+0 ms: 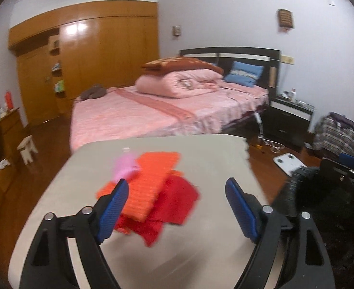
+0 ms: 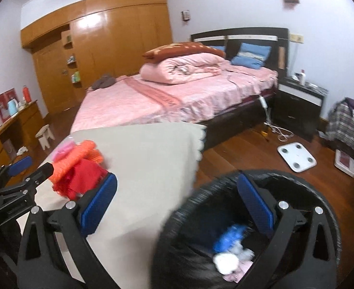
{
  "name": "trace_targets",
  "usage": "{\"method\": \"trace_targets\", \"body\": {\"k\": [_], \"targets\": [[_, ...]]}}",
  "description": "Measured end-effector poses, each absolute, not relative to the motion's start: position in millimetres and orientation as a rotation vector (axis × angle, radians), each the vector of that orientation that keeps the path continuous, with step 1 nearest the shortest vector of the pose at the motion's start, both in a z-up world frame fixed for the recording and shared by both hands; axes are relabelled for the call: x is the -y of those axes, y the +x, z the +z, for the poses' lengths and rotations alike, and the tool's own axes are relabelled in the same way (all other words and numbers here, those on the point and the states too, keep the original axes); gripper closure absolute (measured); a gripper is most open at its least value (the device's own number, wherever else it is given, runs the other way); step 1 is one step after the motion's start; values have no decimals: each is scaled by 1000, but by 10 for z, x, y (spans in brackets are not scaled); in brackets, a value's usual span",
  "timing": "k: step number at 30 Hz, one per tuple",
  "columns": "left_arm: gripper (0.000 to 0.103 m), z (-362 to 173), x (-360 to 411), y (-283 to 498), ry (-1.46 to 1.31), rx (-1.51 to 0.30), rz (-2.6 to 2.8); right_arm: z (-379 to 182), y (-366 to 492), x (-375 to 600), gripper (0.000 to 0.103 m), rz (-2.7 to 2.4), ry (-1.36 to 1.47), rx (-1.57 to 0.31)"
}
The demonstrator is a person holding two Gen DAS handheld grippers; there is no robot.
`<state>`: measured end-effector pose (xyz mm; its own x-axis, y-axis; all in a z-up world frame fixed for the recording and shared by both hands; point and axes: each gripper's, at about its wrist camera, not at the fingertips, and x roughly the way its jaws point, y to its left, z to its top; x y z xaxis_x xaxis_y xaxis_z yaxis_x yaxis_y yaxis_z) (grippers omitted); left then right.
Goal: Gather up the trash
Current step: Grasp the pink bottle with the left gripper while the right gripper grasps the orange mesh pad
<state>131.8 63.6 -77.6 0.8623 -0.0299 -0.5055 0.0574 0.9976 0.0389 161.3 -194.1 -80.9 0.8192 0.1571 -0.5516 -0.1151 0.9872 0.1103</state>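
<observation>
Left gripper [image 1: 177, 190] gaping empty over beige cloth-covered table [image 1: 213, 154]; right gripper [image 2: 177, 192] gaping empty, straddling black-bagged round bin [image 2: 201, 216] beside table's right edge.

Ahead of me a tabletop [image 1: 201, 149] carries a heap of cloths [image 1: 157, 192] toward its left. To its right, on the floor, stands a lined bin [image 2: 201, 204] with scraps [image 2: 227, 252] in it. Behind the tabletop is a bed [image 1: 152, 110], a wardrobe [image 1: 92, 55] beyond.
</observation>
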Motion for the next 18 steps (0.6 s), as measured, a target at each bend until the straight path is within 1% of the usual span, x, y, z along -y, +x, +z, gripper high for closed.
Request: {"method": "trace_targets", "body": {"k": [5, 12, 18], "targets": [[23, -824, -971, 1570, 41, -529, 16, -789, 1875, 1612, 6, 185, 56, -587], [26, -943, -1154, 1959, 19, -550, 30, -845, 2229, 1217, 6, 223, 31, -595], [34, -1132, -1212, 2203, 6, -593, 22, -944, 2412, 1071, 6, 229, 29, -611]]}}
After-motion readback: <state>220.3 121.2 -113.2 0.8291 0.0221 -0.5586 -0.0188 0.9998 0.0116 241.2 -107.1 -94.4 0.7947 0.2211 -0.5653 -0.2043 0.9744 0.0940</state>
